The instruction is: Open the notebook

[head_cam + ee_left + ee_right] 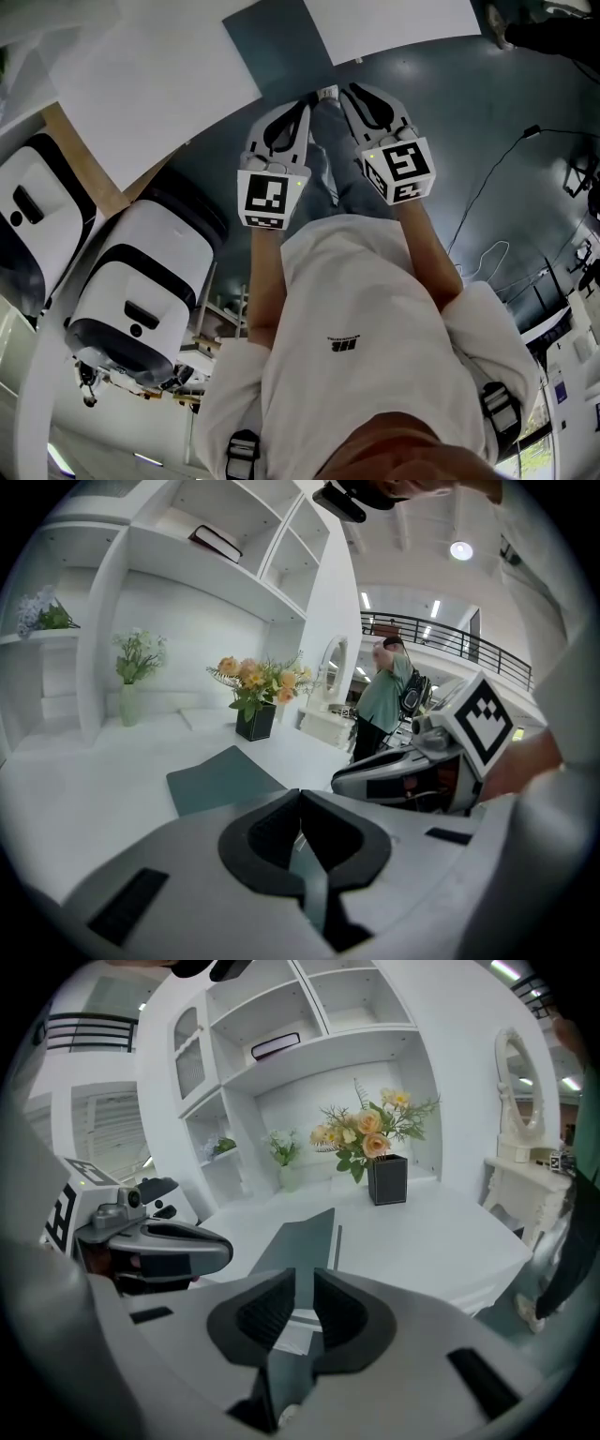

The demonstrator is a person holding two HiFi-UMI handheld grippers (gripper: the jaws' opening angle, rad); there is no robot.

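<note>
Shows left gripper (301, 795), jaws pressed together on nothing. Beyond, dark green notebook (225, 778) flat on white table (94, 799), black flower vase (255, 722) behind, right gripper (349, 780) alongside, person (382, 700) farther off.

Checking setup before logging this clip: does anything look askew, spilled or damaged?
Nothing stands out. The dark notebook lies flat and closed on the white table, the black flower vase stands upright behind it, and nothing is spilled.

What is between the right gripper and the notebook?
Only a bare strip of the white table lies between the right gripper and the notebook, as the right gripper view shows.
</note>
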